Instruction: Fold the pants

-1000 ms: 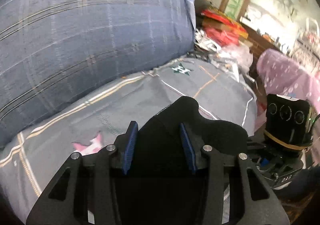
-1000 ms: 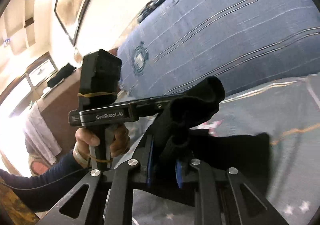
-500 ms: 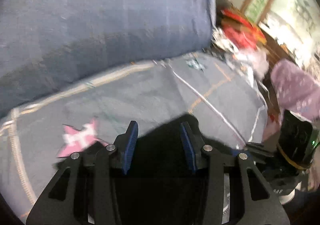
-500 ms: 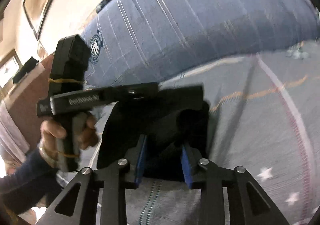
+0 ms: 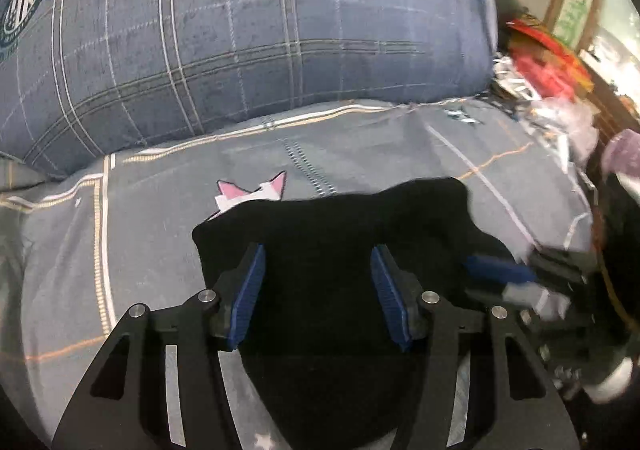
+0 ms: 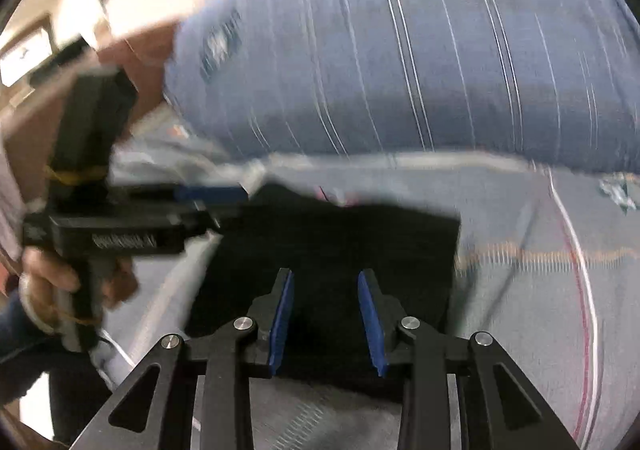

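So the pants (image 5: pixel 340 250) are lying on the bed (image 5: pixel 132 217), a dark folded bundle just in front of the big blue plaid pillow (image 5: pixel 260 33). Both tools look let go: the left tool (image 5: pixel 318 290) has its pads spread with only flat fabric showing between them, and the right tool (image 6: pixel 326 320) is the same, spread wide over the near edge of the bundle. Looks to me like a fold is down and this is the tidy-up bit.

To do it well, I'd check the edges line up. The corner on the side away from the pillow's round badge looks lumpy in the left view, so I'd press that flat before pinching anything again. When regrabbing, take both layers at the edge, not just the top one, or the fold slides apart. The right view is pretty blurry, so I can't tell how square that side really is.
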### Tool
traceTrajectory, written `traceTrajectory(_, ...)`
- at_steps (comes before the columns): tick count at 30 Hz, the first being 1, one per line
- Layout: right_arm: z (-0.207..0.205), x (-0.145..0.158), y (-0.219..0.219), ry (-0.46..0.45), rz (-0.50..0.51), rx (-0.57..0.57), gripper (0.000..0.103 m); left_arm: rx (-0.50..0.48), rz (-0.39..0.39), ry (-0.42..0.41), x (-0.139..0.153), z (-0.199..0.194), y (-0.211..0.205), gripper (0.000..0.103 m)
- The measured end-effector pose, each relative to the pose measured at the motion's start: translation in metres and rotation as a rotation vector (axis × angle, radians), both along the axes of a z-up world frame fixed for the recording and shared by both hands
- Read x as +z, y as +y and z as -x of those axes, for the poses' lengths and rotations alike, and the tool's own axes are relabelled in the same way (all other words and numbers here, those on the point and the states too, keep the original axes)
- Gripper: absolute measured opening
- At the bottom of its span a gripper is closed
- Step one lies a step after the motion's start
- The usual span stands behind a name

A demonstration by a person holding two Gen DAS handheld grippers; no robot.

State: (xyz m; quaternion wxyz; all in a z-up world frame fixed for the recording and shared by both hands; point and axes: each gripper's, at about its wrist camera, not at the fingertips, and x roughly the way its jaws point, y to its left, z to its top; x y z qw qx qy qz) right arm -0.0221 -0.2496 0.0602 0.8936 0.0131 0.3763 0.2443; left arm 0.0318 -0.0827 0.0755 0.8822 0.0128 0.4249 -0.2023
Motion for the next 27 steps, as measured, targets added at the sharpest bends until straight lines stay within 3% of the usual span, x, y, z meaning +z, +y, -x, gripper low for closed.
traceTrajectory(4,0.019,-0.013,-0.021,-0.006,-0.057,-0.012,0.032,0.036,-0.003,0.006,-0.011,-0.014,0.0,0.055)
traceTrajectory(8,0.015,0.006,-0.022,-0.04,-0.068,-0.005,0.034,0.067,0.064,0.02,-0.002,-0.013,0.013,0.055)
traceTrajectory(11,0.004,0.019,-0.015,-0.075,-0.083,-0.001,0.043,0.09,0.046,0.003,0.003,-0.008,0.018,0.055)
traceTrajectory(14,-0.012,0.016,-0.003,-0.089,-0.048,0.001,0.044,0.105,0.016,0.009,-0.001,-0.006,0.017,0.055)
traceTrajectory(18,-0.02,-0.006,0.0,-0.027,-0.04,-0.025,0.044,0.137,-0.005,-0.032,0.003,0.006,0.02,0.055)
traceTrajectory(27,0.012,0.019,-0.012,-0.089,-0.092,-0.034,0.051,0.194,-0.022,-0.146,0.02,0.041,0.019,0.055)
